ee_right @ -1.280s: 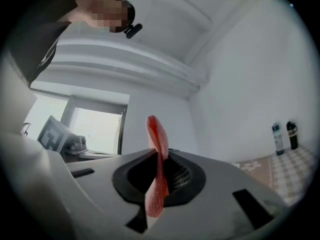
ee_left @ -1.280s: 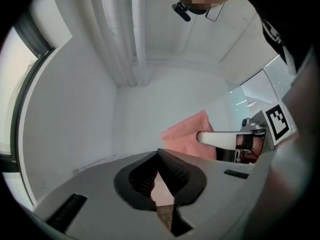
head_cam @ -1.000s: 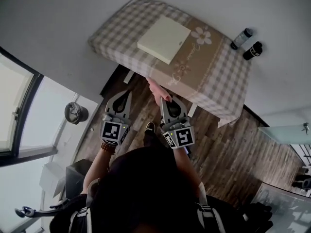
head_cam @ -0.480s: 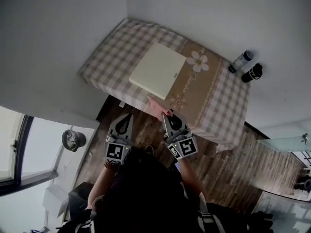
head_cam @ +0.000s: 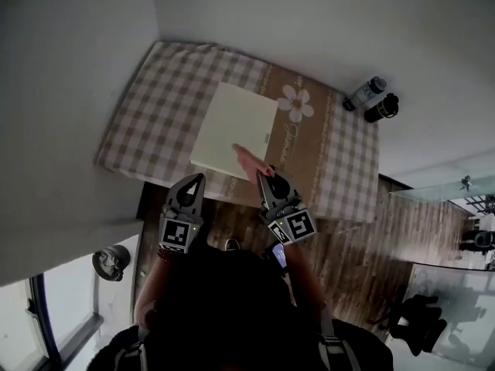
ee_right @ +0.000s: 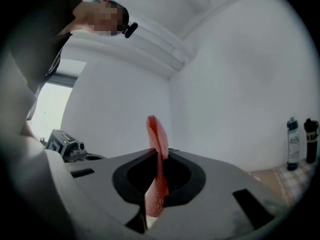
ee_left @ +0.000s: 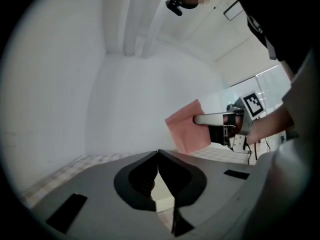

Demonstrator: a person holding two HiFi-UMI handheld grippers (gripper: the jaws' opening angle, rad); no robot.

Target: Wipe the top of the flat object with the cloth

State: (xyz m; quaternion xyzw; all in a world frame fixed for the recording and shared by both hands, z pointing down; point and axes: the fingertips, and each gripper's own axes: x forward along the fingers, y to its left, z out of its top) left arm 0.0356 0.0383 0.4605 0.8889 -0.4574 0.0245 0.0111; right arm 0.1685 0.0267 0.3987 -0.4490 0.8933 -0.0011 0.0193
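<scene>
At frame center, over the board's (head_cam: 232, 122) edge, pinched the cloth (head_cam: 249, 161) in the right gripper (head_cam: 267, 175); held the left gripper (head_cam: 197, 178) closed, empty.

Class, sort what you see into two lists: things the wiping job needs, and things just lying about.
Needed: pink cloth, clamped in the right gripper; cream flat object on the checked table.

Lying about: clear bottle; dark bottle. The left gripper is shut and empty.
</scene>
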